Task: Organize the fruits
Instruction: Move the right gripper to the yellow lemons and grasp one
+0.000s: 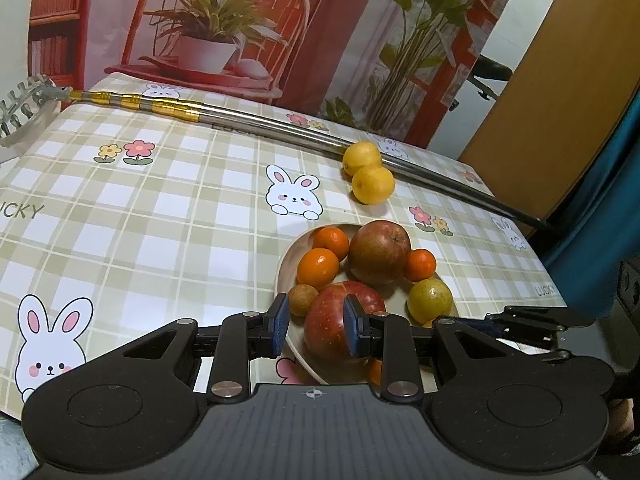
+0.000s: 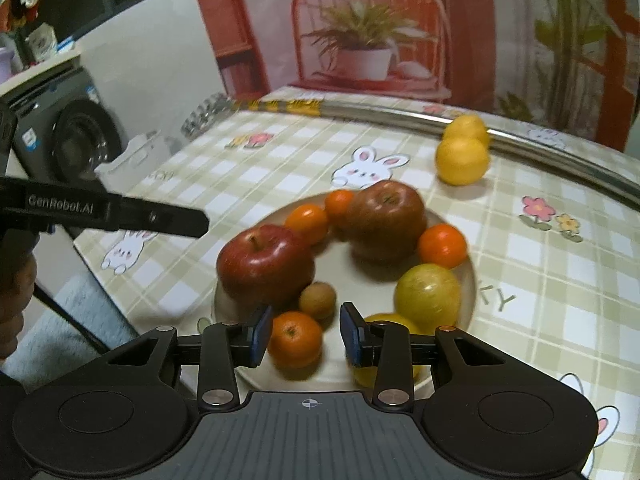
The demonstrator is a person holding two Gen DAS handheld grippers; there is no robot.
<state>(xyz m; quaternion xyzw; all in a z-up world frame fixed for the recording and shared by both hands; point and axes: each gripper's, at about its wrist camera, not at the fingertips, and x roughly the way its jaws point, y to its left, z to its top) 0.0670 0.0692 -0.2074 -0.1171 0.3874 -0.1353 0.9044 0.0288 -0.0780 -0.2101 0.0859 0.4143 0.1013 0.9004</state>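
- The left gripper (image 1: 316, 326) is closed, empty, above the plate (image 1: 282, 276).
- The right gripper (image 2: 306, 330) is closed too, grasping nothing.
- Two lemons (image 1: 370, 178) lie far behind.

Your left gripper (image 1: 316, 326) angles down over the near edge of the plate (image 1: 282, 276), its blue pads (image 1: 280, 320) drawn in as close as they go with nothing clamped between them. Your right gripper (image 2: 305, 336) tilts down over the plate's near rim likewise, closed on nothing.
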